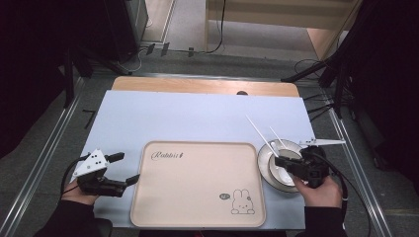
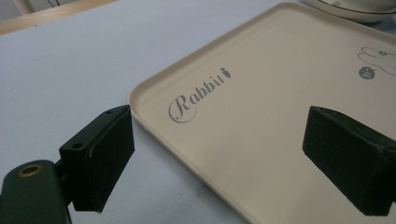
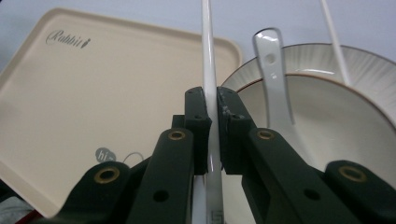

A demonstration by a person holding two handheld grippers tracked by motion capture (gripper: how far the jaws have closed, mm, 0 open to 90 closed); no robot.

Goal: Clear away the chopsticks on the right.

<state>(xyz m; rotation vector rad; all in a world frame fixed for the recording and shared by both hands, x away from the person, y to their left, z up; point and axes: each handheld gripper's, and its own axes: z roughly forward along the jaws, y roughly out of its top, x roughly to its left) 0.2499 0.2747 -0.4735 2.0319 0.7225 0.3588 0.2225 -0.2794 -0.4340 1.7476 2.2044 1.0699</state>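
Note:
A beige tray (image 1: 197,143) with a rabbit drawing lies at the front middle of the table. To its right, a white bowl (image 1: 274,174) sits on a ribbed plate (image 1: 263,165). My right gripper (image 1: 276,160) hovers over the bowl, shut on a white chopstick (image 1: 259,133) that points away from me. In the right gripper view this chopstick (image 3: 208,56) runs up between the pads of the right gripper (image 3: 211,100). A clear spoon (image 3: 273,79) and a second chopstick (image 3: 334,37) rest in the bowl (image 3: 341,126). My left gripper (image 1: 127,168) stands open at the tray's left edge, holding nothing.
A pale blue mat (image 1: 197,116) covers the wooden table (image 1: 197,85). In the left gripper view the tray's (image 2: 261,93) near corner lies between the wide jaws of my left gripper (image 2: 224,149). Cables and dark stands sit on the floor beyond the table.

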